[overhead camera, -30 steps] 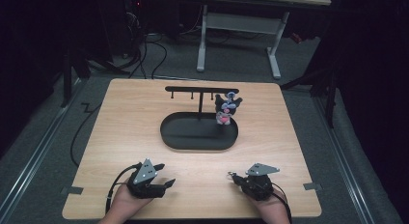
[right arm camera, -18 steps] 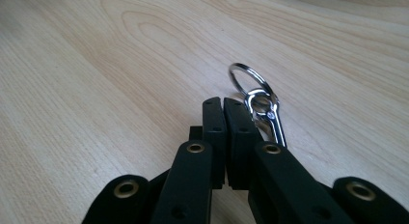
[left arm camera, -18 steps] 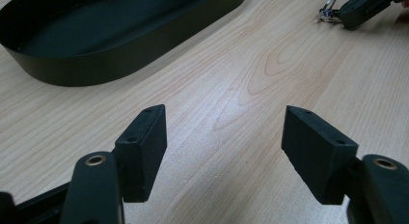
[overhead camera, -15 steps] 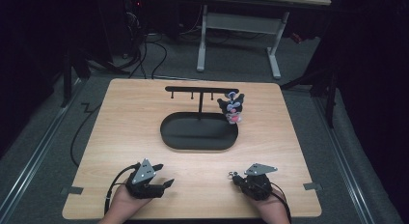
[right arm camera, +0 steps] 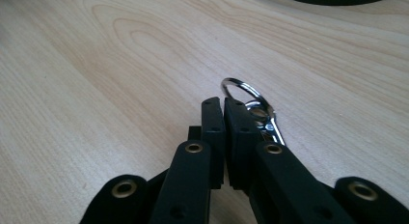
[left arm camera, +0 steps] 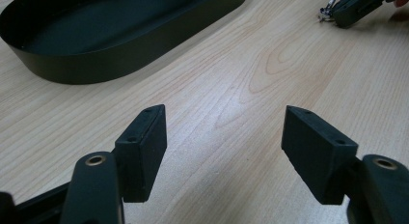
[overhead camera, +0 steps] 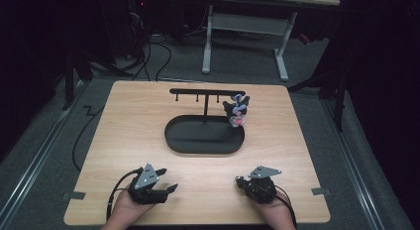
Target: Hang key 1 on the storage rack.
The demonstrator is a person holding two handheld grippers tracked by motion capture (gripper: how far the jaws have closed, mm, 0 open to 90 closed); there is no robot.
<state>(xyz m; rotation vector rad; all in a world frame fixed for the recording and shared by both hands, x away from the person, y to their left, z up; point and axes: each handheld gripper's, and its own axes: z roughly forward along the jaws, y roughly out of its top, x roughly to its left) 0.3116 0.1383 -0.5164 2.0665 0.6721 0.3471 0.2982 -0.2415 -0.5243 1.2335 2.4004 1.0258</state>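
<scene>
**A:** How much room do I have around the grippers?

**B:** Plenty. I hold both near the front edge of the light wooden tabletop (overhead camera: 138,121), and bare wood lies between them and the black oval metal tray (overhead camera: 204,141) at the middle. The left gripper (overhead camera: 166,189) and right gripper (overhead camera: 239,180) sit well apart.

**A:** What do you count?

**B:** Two grippers, one tray, one black T-shaped hanging stand (overhead camera: 207,92) rising from the tray's far side with three small pegs under its bar, one small black, white and pink plush charm (overhead camera: 236,111) hanging at the bar's right end, and one silver metal key ring (right arm camera: 243,96).

**A:** And the ring?

**B:** It is a thin shiny split ring with a small clasp beside it, lying on the wood just right of my right gripper's tips, touching them.

**A:** Fingers?

**B:** Left fingers (left arm camera: 144,147) are spread wide over bare wood. Right fingers (right arm camera: 214,122) are pressed together; whether they pinch the ring, I can't tell.
</scene>
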